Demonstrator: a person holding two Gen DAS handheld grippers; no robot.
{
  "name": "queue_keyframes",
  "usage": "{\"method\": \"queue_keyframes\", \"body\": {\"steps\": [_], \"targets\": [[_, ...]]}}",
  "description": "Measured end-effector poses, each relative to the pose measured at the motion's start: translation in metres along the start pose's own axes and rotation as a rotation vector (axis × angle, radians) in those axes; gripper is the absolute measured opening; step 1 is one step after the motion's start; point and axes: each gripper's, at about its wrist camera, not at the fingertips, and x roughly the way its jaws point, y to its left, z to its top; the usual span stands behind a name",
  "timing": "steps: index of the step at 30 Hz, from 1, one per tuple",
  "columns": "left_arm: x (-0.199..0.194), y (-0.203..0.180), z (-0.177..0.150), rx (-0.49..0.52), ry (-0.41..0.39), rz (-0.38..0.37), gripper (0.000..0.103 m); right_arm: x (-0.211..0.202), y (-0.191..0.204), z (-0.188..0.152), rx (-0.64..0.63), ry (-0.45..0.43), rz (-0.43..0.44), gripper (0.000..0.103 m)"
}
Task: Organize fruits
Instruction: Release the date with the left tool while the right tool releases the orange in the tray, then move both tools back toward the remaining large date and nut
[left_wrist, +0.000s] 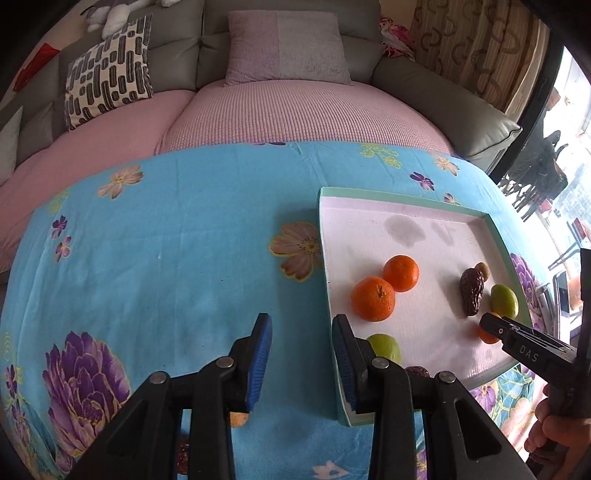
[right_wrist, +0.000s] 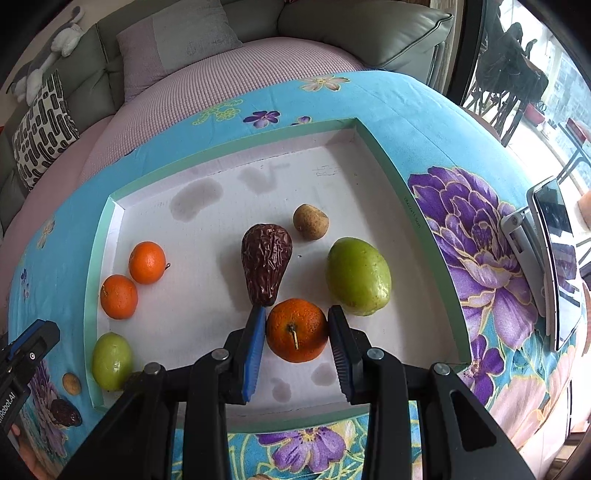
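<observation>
A white tray with a green rim lies on the flowered blue cloth. In it are two oranges at the left, a green fruit at the near left, a wrinkled brown date, a small tan fruit and a large green fruit. My right gripper is shut on a third orange in the tray. My left gripper is open and empty over the tray's left rim. A small tan fruit and a dark date lie on the cloth left of the tray.
A pink-covered sofa with cushions runs behind the table. A phone on a stand is at the right edge of the table. The blue cloth stretches left of the tray.
</observation>
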Motion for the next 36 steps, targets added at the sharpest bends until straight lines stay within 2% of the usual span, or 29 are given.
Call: {"method": "queue_keyframes", "body": {"steps": [7, 8, 9, 11, 13, 18, 20, 22, 26, 28, 32, 33, 34, 36], "targets": [[0.005, 0.039, -0.007, -0.102, 0.029, 0.072, 0.038, 0.004, 0.001, -0.002, -0.005, 0.010, -0.011, 0.036], [0.007, 0.043, -0.008, -0.112, 0.037, 0.089, 0.042, 0.004, 0.001, -0.003, -0.005, 0.009, -0.012, 0.036], [0.007, 0.046, -0.011, -0.120, 0.043, 0.108, 0.054, 0.004, 0.001, -0.003, -0.003, 0.008, -0.014, 0.036], [0.008, 0.052, -0.015, -0.130, 0.047, 0.141, 0.069, 0.003, 0.003, -0.004, -0.006, 0.006, -0.020, 0.036], [0.007, 0.056, -0.019, -0.137, 0.047, 0.157, 0.070, 0.003, 0.004, -0.005, -0.010, 0.003, -0.025, 0.037], [0.002, 0.063, -0.028, -0.137, 0.036, 0.193, 0.086, 0.003, 0.005, -0.007, -0.006, -0.004, -0.030, 0.037], [-0.001, 0.065, -0.030, -0.139, 0.026, 0.208, 0.093, 0.004, 0.006, -0.009, -0.006, 0.000, -0.020, 0.044], [-0.005, 0.068, -0.033, -0.143, 0.014, 0.224, 0.100, 0.007, 0.007, -0.012, -0.008, 0.010, -0.010, 0.066], [-0.013, 0.075, -0.038, -0.157, -0.004, 0.239, 0.102, 0.008, 0.013, -0.016, -0.031, 0.014, -0.019, 0.069], [-0.015, 0.079, -0.041, -0.162, -0.010, 0.250, 0.103, 0.008, 0.016, -0.018, -0.043, 0.011, -0.021, 0.081], [-0.021, 0.083, -0.048, -0.166, -0.020, 0.261, 0.103, 0.006, 0.024, -0.022, -0.068, 0.003, -0.022, 0.082], [-0.022, 0.084, -0.049, -0.169, -0.022, 0.262, 0.103, 0.006, 0.026, -0.024, -0.074, 0.000, -0.021, 0.084], [-0.023, 0.085, -0.051, -0.172, -0.024, 0.263, 0.103, 0.007, 0.028, -0.025, -0.081, -0.002, -0.020, 0.092], [-0.025, 0.087, -0.054, -0.178, -0.029, 0.266, 0.103, 0.006, 0.033, -0.027, -0.095, -0.008, -0.019, 0.093]]}}
